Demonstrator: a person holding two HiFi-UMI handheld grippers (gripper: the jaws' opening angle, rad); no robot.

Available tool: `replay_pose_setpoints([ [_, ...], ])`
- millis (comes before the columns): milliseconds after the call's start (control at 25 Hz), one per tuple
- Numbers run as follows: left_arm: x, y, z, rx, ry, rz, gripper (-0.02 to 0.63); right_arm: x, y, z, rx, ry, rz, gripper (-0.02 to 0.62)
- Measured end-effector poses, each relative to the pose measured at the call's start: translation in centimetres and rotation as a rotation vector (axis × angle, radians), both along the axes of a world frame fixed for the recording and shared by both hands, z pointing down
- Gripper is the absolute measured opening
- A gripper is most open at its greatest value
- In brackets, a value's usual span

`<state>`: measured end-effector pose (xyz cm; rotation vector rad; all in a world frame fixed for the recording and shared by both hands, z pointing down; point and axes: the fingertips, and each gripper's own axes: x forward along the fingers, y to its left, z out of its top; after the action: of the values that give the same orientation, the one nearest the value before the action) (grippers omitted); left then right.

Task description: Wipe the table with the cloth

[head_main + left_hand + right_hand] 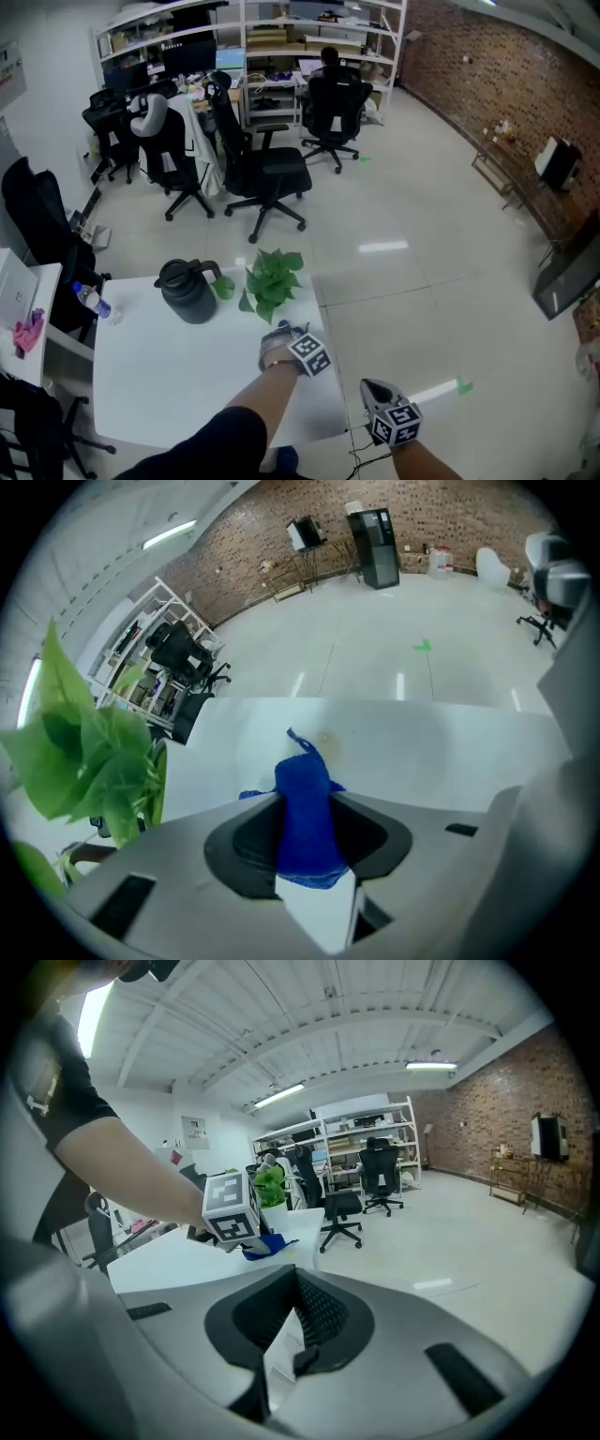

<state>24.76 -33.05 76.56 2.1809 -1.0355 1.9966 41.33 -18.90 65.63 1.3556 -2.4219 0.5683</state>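
A blue cloth [302, 771] is pinched between the jaws of my left gripper [305, 794], its loose end touching the white table [431, 747]. A faint yellowish mark [326, 743] lies on the tabletop just beyond the cloth. In the head view the left gripper [286, 343] is over the table's right part, close to the plant, and hides the cloth. My right gripper [375, 392] is off the table's right edge, above the floor; its jaws [296, 1279] are shut with nothing in them. From there the left gripper's marker cube [231, 1208] and the cloth [265, 1244] show.
A dark jug [187, 291], a small green cup [223, 287] and a leafy potted plant [273, 281] stand at the table's far side. A water bottle [94, 302] lies at the left. Office chairs [267, 178] stand beyond the table.
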Motion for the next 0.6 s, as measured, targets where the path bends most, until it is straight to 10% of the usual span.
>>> replay_pose_setpoints([
  [600, 7.5, 0.7, -1.6, 0.028, 0.204, 0.075, 0.14, 0.8, 0.3, 0.7, -0.024, 0.036, -0.012, 0.012],
])
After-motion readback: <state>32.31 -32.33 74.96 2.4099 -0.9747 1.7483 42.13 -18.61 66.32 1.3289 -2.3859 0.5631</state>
